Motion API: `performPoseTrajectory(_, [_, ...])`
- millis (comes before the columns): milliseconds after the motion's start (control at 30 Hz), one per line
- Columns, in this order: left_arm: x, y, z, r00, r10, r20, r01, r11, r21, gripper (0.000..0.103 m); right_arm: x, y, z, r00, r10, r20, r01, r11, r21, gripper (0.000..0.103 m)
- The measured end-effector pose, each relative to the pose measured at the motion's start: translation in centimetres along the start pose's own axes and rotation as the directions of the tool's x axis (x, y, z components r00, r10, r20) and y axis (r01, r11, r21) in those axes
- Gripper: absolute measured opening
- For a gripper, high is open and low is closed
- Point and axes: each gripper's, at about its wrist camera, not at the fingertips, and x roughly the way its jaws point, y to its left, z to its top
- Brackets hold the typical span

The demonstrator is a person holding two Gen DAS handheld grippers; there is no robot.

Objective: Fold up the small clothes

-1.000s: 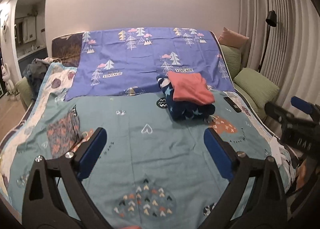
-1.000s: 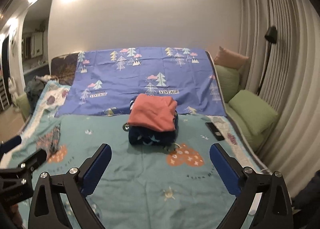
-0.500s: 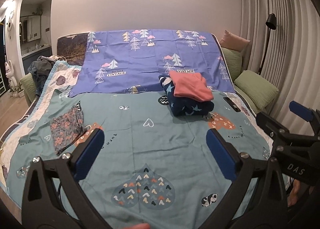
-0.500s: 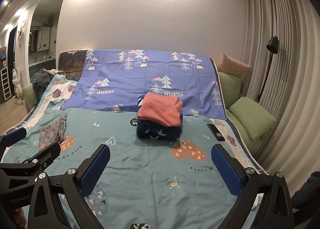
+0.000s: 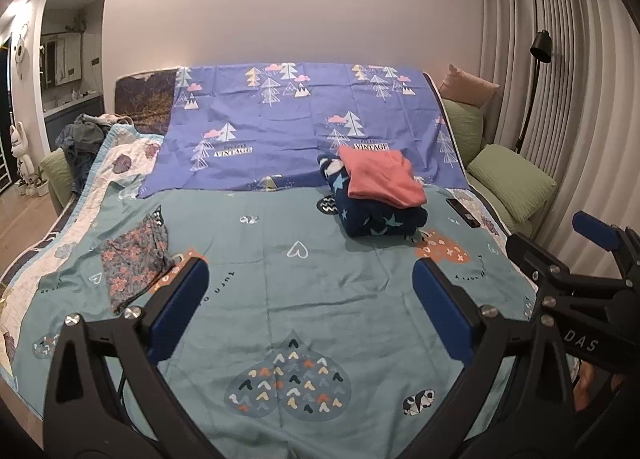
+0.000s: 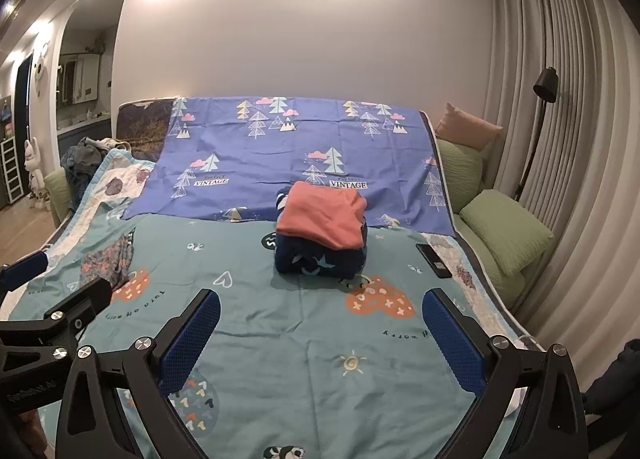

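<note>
Left gripper [image 5: 310,307]: jaws wide apart, empty, held above the near part of the teal sheet [image 5: 320,291]. Over the last second it has pulled back and risen; more of the near sheet shows under it than before.

Right gripper [image 6: 320,333]: jaws also spread, nothing between them. It too has drawn back from the pile, which sits smaller and farther up its view than a second ago. In the left view it shows at 3 o'clock.

Floral cloth [image 5: 134,255]: unfolded, flat on the sheet at 10 o'clock from the left gripper, near the bed's left edge. Unmoved across the second; neither gripper touches it.

Pile: coral garment [image 5: 382,177] folded on top of the navy star garment [image 5: 380,215], at 1 o'clock in the left view and at 12 o'clock in the right. Both look finished, and the stack has stayed put while the grippers retreated.

Phone [image 6: 434,261]: dark, flat on the sheet at 3 o'clock of the pile, apart from it.

Purple sheet [image 5: 304,127]: spread at the head of the bed, behind the pile.

Heap of clothes [image 5: 86,139]: far left corner, at 10 o'clock; too dim to tell pieces apart.

Meaning: the retreat with empty jaws reads as one fold done and released. The likely next piece is the floral cloth, closest to the left gripper.
</note>
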Motion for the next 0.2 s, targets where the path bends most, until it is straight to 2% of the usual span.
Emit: performPoseTrajectory(200, [-0.16,0.18,0.37,1.0,-0.007,0.005,0.007,1.0,-0.013,0.101,0.0,-0.18,-0.01,1.0,-0.003,-0.004,0.004,1.0,0.006,0.103])
